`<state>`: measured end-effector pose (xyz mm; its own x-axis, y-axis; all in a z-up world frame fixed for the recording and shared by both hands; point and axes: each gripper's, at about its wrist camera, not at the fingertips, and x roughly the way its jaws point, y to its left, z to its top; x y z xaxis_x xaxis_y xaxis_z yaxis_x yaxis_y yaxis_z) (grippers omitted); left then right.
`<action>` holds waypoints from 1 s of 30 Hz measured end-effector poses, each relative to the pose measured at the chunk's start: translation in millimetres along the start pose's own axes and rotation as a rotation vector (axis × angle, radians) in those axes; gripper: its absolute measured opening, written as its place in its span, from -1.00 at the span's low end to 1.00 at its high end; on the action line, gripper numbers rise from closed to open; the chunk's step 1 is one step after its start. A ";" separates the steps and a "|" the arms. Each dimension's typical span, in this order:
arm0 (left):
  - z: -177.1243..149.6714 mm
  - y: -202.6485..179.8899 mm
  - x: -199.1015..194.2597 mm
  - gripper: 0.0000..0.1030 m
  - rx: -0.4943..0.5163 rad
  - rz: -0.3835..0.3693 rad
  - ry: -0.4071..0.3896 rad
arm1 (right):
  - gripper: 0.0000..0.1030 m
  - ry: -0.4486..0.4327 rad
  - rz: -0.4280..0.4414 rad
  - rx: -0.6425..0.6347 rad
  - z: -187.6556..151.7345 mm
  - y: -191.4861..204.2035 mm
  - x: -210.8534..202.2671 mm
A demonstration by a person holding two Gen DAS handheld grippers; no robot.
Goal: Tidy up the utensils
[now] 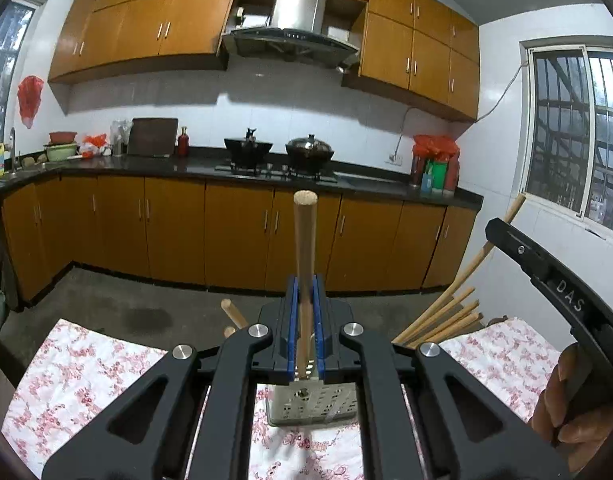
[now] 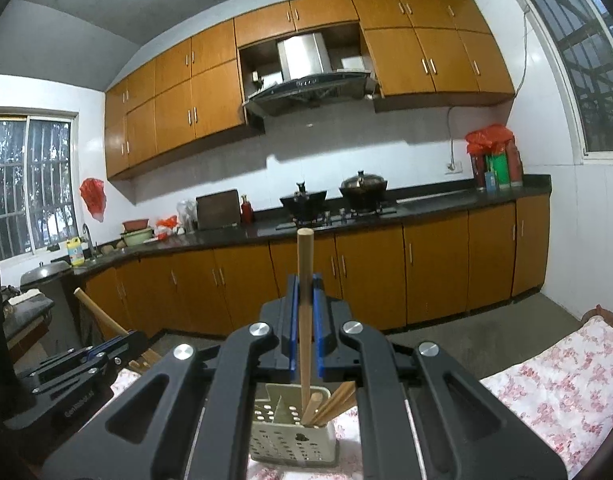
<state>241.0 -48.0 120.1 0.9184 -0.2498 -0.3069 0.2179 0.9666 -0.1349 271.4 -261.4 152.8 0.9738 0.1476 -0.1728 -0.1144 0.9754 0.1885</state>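
i have a wooden stick pinched upright in each hand-held gripper. the left gripper (image 1: 305,300) has its blue pads pressed onto a left stick (image 1: 304,240) whose long axis runs almost vertical, lower end hidden behind the jaws, directly above the perforated holder (image 1: 306,404) on the floral cloth (image 1: 86,360). the right gripper (image 2: 305,300) clamps a right stick (image 2: 305,280) the same way, and its lower end already sits inside the holder's (image 2: 282,436) right compartment beside other sticks (image 2: 334,400). i judge the right side nearer to done: the holder lies straight below, along the stick's own axis, so the move is a plain drop. in the left view the right gripper (image 1: 546,272) shows close at the right edge.
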 end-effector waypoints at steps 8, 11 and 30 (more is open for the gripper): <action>3.0 10.5 0.5 -0.62 -0.036 -0.003 0.032 | -0.60 0.017 -0.008 -0.003 -3.1 0.7 -6.6; 7.0 15.5 -8.6 -0.39 -0.052 0.006 0.012 | -0.49 -0.002 -0.019 -0.008 0.8 -1.5 -20.7; -48.3 9.6 -119.9 0.97 0.108 0.199 -0.082 | 0.92 -0.007 -0.177 -0.099 -59.5 13.8 -154.3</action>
<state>117.1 -11.5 110.1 0.9696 -0.0528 -0.2390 0.0601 0.9979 0.0234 107.9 -261.0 124.5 0.9818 -0.0289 -0.1879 0.0407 0.9974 0.0592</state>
